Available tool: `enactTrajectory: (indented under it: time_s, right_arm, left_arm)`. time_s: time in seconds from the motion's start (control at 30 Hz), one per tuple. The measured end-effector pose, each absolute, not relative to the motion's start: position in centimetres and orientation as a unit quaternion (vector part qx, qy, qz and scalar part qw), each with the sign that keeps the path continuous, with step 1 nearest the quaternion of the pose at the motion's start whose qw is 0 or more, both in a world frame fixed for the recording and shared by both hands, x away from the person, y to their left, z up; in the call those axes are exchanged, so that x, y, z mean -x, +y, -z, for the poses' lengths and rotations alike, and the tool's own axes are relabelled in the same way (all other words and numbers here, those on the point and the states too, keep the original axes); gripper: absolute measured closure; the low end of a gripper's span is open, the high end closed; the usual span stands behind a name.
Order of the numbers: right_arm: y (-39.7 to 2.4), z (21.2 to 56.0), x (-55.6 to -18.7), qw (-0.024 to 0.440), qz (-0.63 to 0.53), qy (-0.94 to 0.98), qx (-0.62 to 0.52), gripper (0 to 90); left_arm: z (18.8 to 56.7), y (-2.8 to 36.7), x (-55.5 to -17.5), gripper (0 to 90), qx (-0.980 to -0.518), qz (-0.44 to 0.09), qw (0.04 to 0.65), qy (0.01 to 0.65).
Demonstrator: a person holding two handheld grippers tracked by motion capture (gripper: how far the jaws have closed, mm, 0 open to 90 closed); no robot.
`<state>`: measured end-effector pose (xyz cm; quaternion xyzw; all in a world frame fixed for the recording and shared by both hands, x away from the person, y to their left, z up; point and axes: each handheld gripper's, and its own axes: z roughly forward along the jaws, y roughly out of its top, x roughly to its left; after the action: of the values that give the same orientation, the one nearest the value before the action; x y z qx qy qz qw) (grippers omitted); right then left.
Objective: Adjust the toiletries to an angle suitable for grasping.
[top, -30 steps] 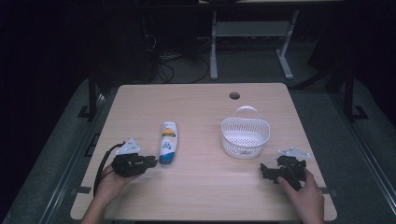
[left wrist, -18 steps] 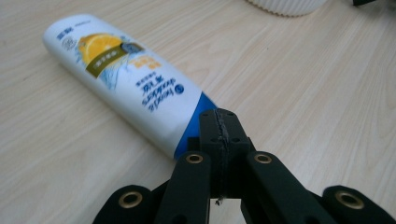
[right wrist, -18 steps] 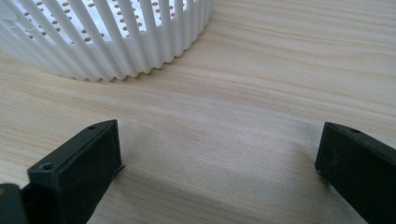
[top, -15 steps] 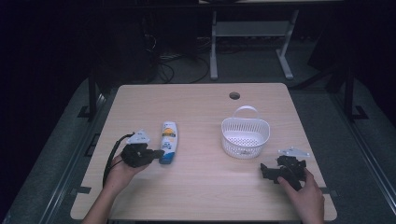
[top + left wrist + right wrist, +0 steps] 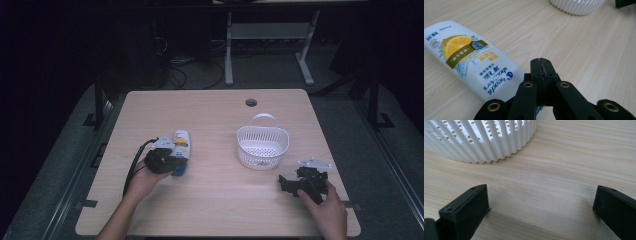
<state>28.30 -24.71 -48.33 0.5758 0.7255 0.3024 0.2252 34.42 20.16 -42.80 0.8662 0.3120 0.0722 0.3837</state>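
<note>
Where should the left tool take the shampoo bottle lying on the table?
Across the flat body of the shampoo bottle, from above. It lies flat on the table, its narrow sides free. The left tool is shut beside its blue cap end; open first.

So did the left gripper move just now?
Yes. The left gripper slid right along the table, up against the bottle, jaws shut.

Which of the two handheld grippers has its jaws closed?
The left black two-jaw gripper, beside the white lemon-label shampoo bottle, has its jaws pressed together; the right black gripper stands wide open.
</note>
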Motion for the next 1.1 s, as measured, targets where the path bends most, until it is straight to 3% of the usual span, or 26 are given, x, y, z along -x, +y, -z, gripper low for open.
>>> enactTrajectory:
  time_s: [0.63, 1.1]
  right_arm:
    - [-24.7, 48.3, -28.3, 0.225, -0.302, 0.726, -0.576, 0.0]
    - [-24.7, 48.3, -28.3, 0.225, -0.302, 0.725, -0.576, 0.0]
  left_arm:
    - [44.3, 19.4, -34.7, 90.0, -0.875, -0.074, 0.36, 0.316]
    - [44.5, 21.4, -34.8, 90.0, -0.87, -0.078, 0.351, 0.336]
